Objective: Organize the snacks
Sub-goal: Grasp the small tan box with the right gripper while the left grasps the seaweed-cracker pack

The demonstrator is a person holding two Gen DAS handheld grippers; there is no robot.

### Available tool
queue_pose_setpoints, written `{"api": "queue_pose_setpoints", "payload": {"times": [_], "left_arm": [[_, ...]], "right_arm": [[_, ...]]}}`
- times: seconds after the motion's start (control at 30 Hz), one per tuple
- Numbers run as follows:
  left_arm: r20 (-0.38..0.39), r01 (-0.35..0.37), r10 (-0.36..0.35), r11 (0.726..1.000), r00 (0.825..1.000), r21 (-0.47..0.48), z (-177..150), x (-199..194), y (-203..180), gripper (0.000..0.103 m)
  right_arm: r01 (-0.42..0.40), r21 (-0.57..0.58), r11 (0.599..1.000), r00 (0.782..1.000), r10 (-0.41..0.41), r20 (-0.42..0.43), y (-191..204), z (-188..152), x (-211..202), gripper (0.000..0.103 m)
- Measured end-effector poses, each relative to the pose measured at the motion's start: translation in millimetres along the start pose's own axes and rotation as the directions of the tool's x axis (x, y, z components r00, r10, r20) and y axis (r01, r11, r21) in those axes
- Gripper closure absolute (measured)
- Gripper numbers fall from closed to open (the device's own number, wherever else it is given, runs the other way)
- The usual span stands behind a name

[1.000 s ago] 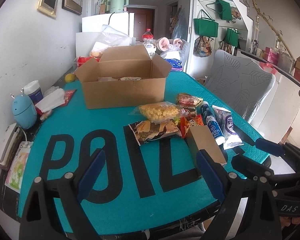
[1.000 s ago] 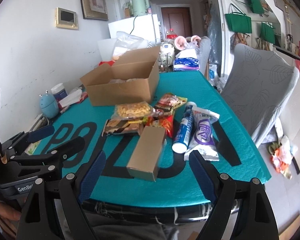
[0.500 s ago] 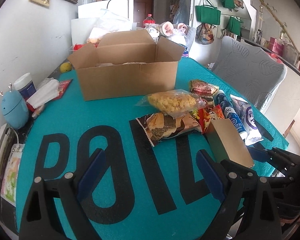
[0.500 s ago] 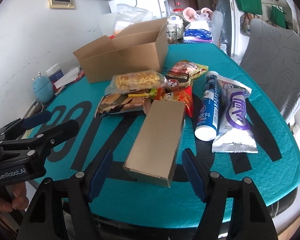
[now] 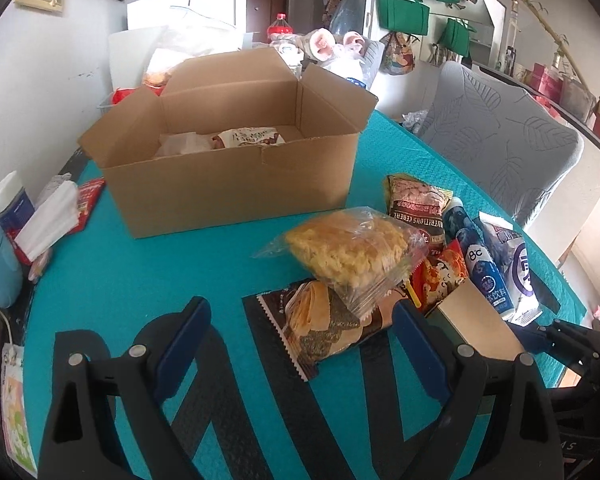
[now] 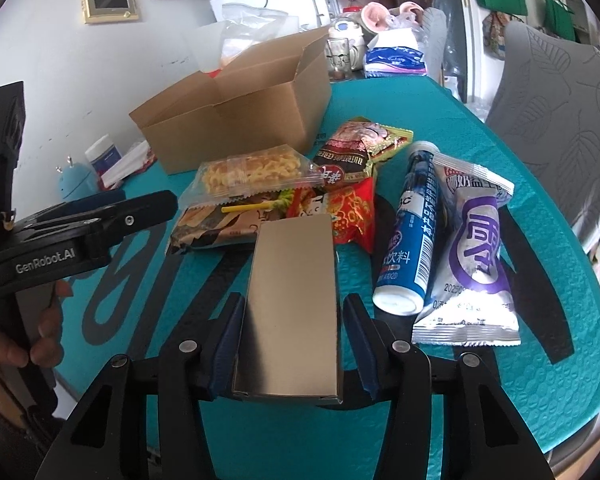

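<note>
A pile of snacks lies on the teal table (image 5: pixel 148 280): a clear bag of yellow noodles (image 5: pixel 352 252), a brown packet (image 5: pixel 324 328), a cereal packet (image 6: pixel 356 148), a red packet (image 6: pixel 348 212), a blue tube (image 6: pixel 410 232) and a white and purple pouch (image 6: pixel 476 256). Behind them stands an open cardboard box (image 5: pixel 236 184) with packets inside. My right gripper (image 6: pixel 294 320) straddles a plain tan box (image 6: pixel 292 300). Its jaws are closing; the left pad touches the box and a thin gap shows at the right pad. My left gripper (image 5: pixel 300 308) hangs open just before the brown packet.
A pale blue humidifier (image 6: pixel 74 184), a white tub (image 5: pixel 10 204) and folded tissues (image 5: pixel 48 224) line the wall side. A grey chair (image 5: pixel 500 152) stands beyond the table's right edge. Cups, bags and a bottle crowd the far end. A hand (image 6: pixel 20 344) holds the left gripper.
My right gripper came forward and down over the tan box while its jaws narrowed around it. My left gripper advanced toward the snack pile and stayed wide.
</note>
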State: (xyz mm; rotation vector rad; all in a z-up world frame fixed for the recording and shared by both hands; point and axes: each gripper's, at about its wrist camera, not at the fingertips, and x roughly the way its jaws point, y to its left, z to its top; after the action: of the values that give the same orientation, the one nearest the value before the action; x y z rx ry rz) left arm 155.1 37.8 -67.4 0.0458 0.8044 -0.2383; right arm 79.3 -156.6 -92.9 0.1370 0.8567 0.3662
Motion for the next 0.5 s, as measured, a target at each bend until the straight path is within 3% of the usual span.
{"api": "queue_pose_setpoints", "payload": {"times": [0.27, 0.5], "left_arm": [[-0.038, 0.059, -0.055, 0.994, 0.998, 0.091, 9.4, 28.9, -7.7, 0.010], [-0.096, 0.190, -0.180, 0.977, 0.979, 0.098, 13.5, 47.3, -13.9, 0.010]], "right_arm": [[-0.013, 0.016, 1.000, 1.000, 0.013, -0.015, -10.4, 5.2, 4.5, 0.053], [-0.033, 0.027, 0.999, 0.999, 0.034, -0.037, -14.2, 9.2, 12.8, 0.052]]}}
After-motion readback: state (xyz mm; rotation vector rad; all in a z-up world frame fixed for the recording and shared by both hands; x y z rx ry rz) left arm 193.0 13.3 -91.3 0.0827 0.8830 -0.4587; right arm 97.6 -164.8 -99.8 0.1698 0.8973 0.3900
